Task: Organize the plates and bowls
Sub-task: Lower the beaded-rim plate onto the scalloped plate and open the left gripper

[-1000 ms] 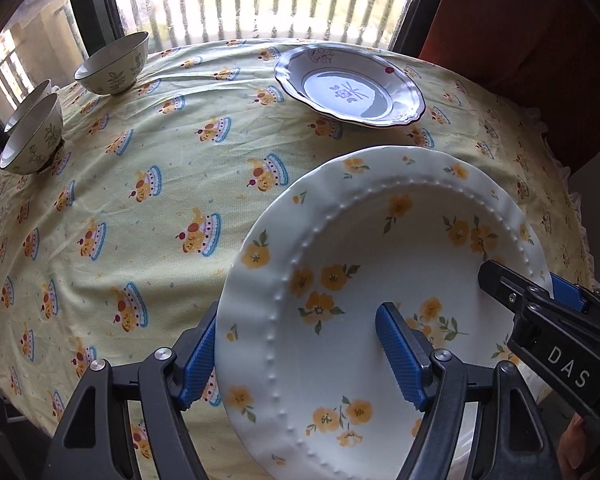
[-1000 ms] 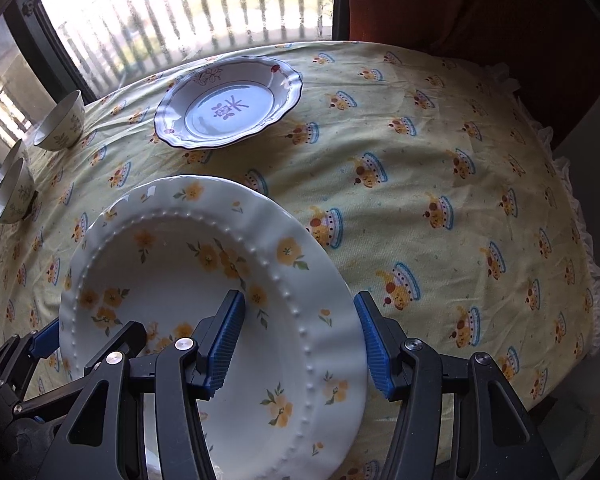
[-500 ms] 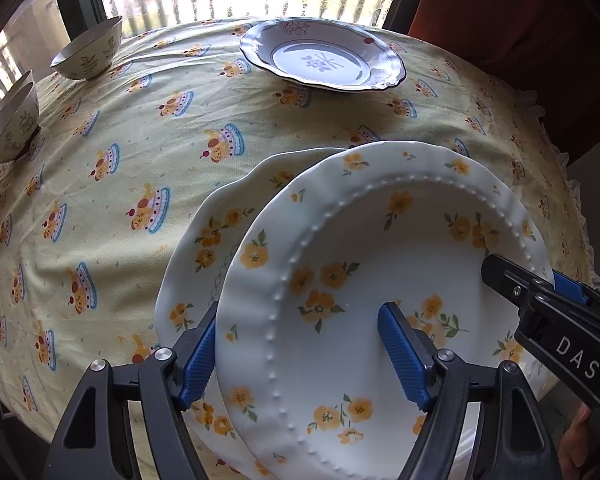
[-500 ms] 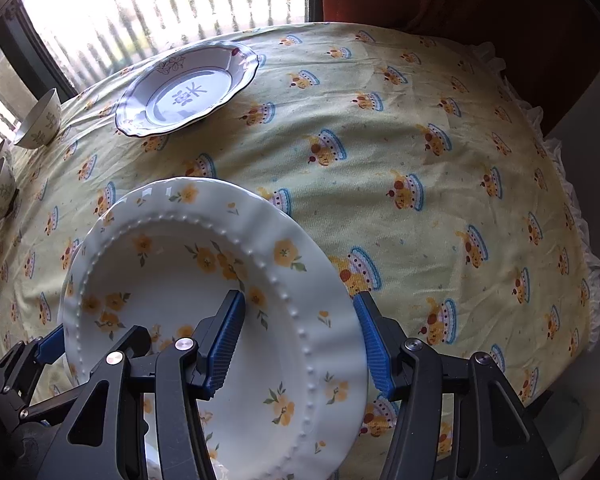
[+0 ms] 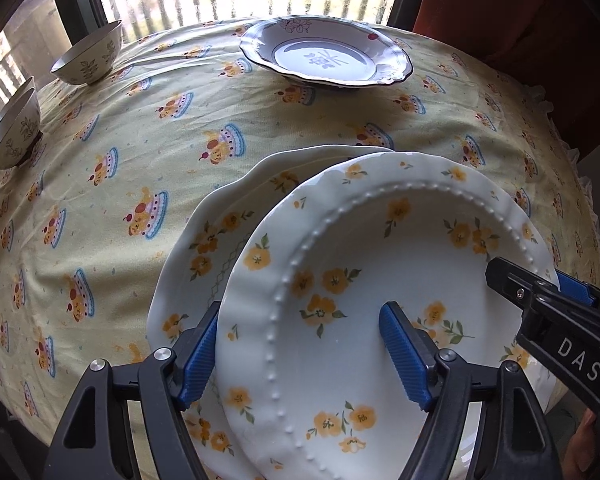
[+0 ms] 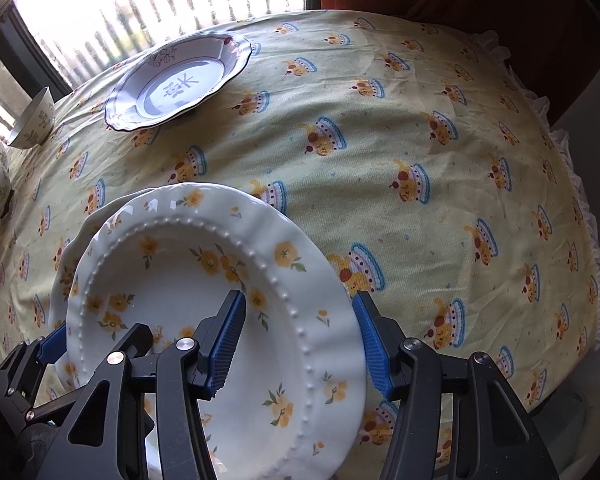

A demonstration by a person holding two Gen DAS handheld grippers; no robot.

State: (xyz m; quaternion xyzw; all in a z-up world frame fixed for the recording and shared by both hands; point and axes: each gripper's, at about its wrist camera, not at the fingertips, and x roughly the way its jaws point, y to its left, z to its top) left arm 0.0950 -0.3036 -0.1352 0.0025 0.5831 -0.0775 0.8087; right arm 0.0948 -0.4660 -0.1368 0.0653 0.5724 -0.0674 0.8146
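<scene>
Sitting across the near part of the desk (image 5: 260,128) are two white plates with yellow flowers: the upper plate (image 5: 380,280) with a beaded inner ring, and the lower plate (image 5: 204,240) with a scalloped rim showing beneath it to the left. A third plate, the blue-rimmed dish (image 5: 324,56), is standing well apart at the far edge by the window. Three pale bowls with leaf sprigs are resting at the far left: a single bowl (image 5: 90,58) and a stacked pair (image 5: 12,132), nested one in the other. The left tongs (image 5: 300,356) are straddling the upper plate's left rim, one blue ribbed pad outside the rim and one over the well; whether the pads are pressing cannot be told. The right tongs (image 6: 298,344) are straddling the same plate's right rim in like fashion, grip likewise unclear. The desk is wearing a wrinkled yellow cloth (image 6: 420,140) printed with cakes and frilled at its edge. The plates are looking glossy, ceramic-like and round.
</scene>
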